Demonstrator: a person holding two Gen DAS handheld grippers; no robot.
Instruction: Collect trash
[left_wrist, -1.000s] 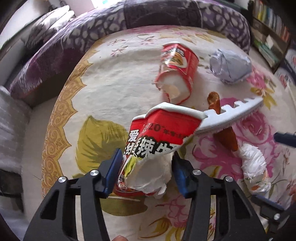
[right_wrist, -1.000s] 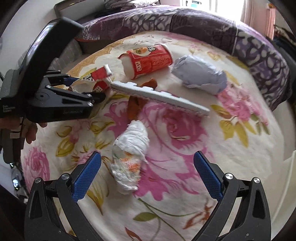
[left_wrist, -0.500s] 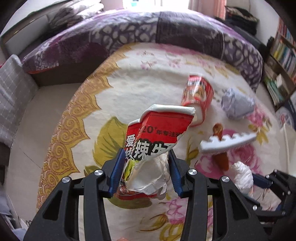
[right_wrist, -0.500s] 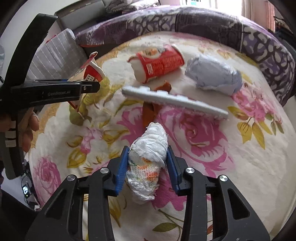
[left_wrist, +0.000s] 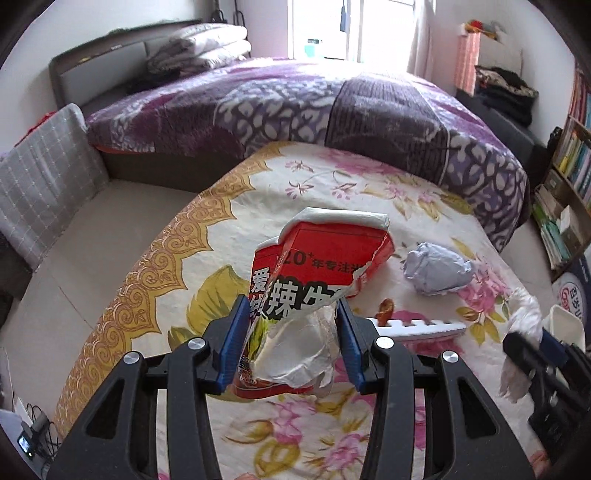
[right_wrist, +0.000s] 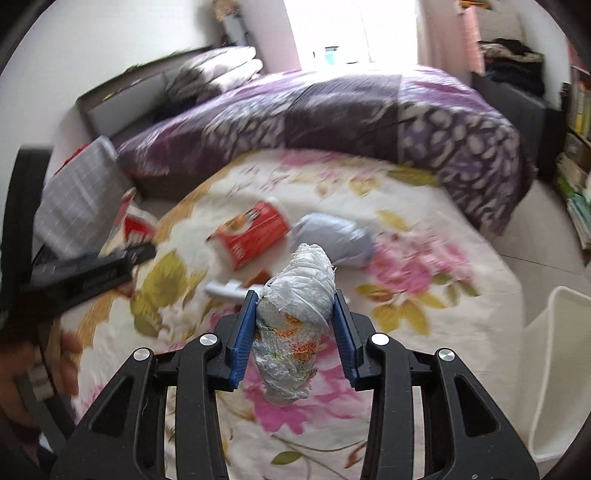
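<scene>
My left gripper (left_wrist: 291, 339) is shut on a torn red snack carton (left_wrist: 317, 280) and holds it raised above the floral sheet (left_wrist: 229, 236). My right gripper (right_wrist: 293, 328) is shut on a crumpled white plastic bag (right_wrist: 299, 306), also lifted; it shows at the right edge of the left wrist view (left_wrist: 524, 325). On the sheet lie a red cup (right_wrist: 255, 236), a grey paper wad (left_wrist: 436, 271) (right_wrist: 332, 236), a white toothed foam strip (left_wrist: 421, 326) and a brown scrap (left_wrist: 386, 308).
A white bin (right_wrist: 557, 369) stands on the floor at the right, its rim also in the left wrist view (left_wrist: 567, 323). A bed with a purple quilt (left_wrist: 332, 99) is behind. A bookshelf (left_wrist: 569, 177) is at the right, a grey cushion (left_wrist: 40, 184) at the left.
Both grippers have risen and tilted up, carrying their loads. The right gripper went from open around the plastic bag to shut on it and lifted it off the sheet.
</scene>
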